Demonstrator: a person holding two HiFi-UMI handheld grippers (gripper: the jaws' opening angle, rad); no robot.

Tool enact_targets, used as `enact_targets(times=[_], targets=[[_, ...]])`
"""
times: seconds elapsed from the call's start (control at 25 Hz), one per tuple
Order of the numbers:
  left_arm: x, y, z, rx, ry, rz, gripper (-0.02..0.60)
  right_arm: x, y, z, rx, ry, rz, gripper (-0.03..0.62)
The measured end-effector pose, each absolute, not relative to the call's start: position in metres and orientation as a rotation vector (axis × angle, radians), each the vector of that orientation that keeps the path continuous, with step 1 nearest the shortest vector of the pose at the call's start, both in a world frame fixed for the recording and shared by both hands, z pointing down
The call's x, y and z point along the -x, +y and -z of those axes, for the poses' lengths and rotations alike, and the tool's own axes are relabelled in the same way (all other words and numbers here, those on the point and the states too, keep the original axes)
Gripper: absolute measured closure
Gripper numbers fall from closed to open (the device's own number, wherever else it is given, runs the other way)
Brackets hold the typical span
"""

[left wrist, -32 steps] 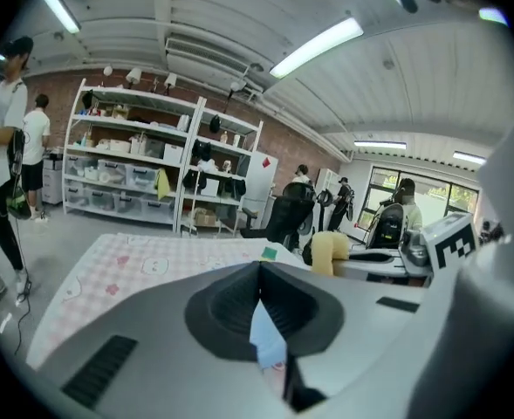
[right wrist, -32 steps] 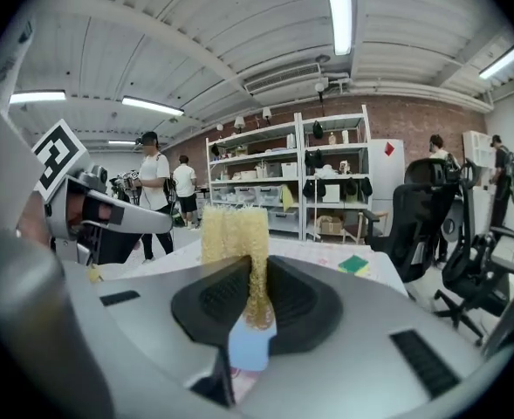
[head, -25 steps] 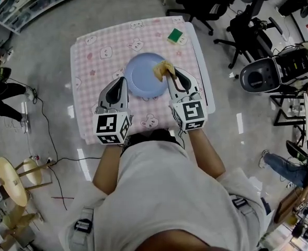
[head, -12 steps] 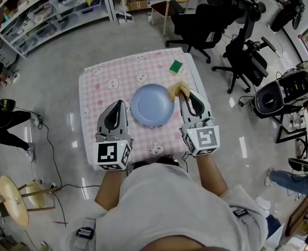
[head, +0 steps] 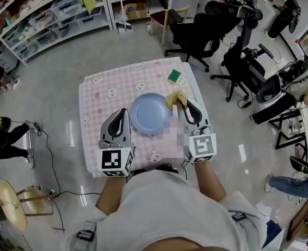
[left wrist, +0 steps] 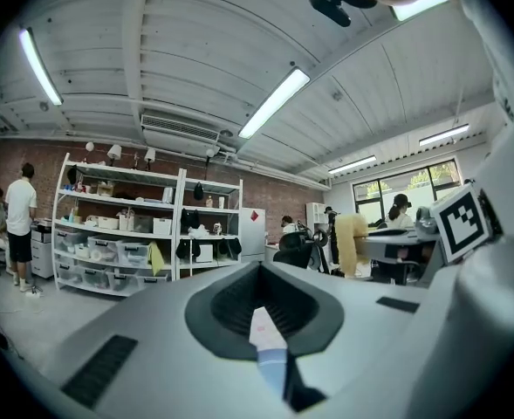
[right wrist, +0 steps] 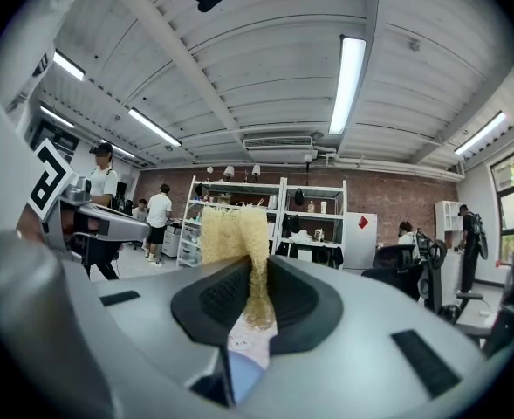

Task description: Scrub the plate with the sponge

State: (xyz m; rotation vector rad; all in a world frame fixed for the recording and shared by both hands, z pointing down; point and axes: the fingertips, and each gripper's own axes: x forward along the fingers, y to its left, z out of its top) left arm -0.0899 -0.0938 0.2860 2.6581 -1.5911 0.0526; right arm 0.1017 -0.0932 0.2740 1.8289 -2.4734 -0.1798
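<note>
A light blue plate [head: 150,113] lies in the middle of the pink checked table [head: 104,95]. My right gripper [head: 181,105] is shut on a yellow sponge [head: 175,98], held in the air by the plate's right rim. In the right gripper view the sponge [right wrist: 233,238] stands up out of the pinched jaws [right wrist: 258,297]. My left gripper [head: 123,111] hovers at the plate's left side, shut, with nothing in it. In the left gripper view its jaws [left wrist: 261,302] meet, and the sponge [left wrist: 352,243] shows off to the right. Both grippers point level, above the table.
A green sponge [head: 174,76] lies near the table's far right corner. Black office chairs [head: 198,33] stand beyond the table to the right. Shelving [head: 49,20] lines the back left. People stand by the shelves [left wrist: 19,225].
Both grippers have risen. The yellow sponge went up with the right gripper, from over the plate's far right part to beside its right rim. The table looks smaller in the head view.
</note>
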Motion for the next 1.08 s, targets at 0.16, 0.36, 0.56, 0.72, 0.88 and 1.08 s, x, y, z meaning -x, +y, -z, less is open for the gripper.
enact_targets(times=[0.16,0.36,0.56,0.72,0.88,1.08], targets=[[0.088,-0.096,-0.290,-2.646,-1.590,-0.065,0.571,-0.102,-0.093,-0.277,-1.813,-2.446,0.192,0.540],[0.084,-0.097,-0.294,-2.638,-1.565,-0.070,0.571,-0.101,-0.095,-0.274,-1.813,-2.435,0.189,0.542],[0.085,-0.101,-0.296,-2.636,-1.564,-0.074,0.571,-0.099,-0.098,-0.276,-1.800,-2.446,0.200,0.542],[0.085,-0.102,-0.300,-2.631,-1.562,-0.079,0.571,-0.096,-0.099,-0.273,-1.784,-2.441,0.209,0.542],[0.085,-0.102,-0.299,-2.632,-1.556,-0.079,0.571,-0.097,-0.099,-0.274,-1.797,-2.436,0.222,0.542],[0.087,-0.100,-0.297,-2.635,-1.545,-0.081,0.571,-0.092,-0.097,-0.270,-1.779,-2.436,0.241,0.542]])
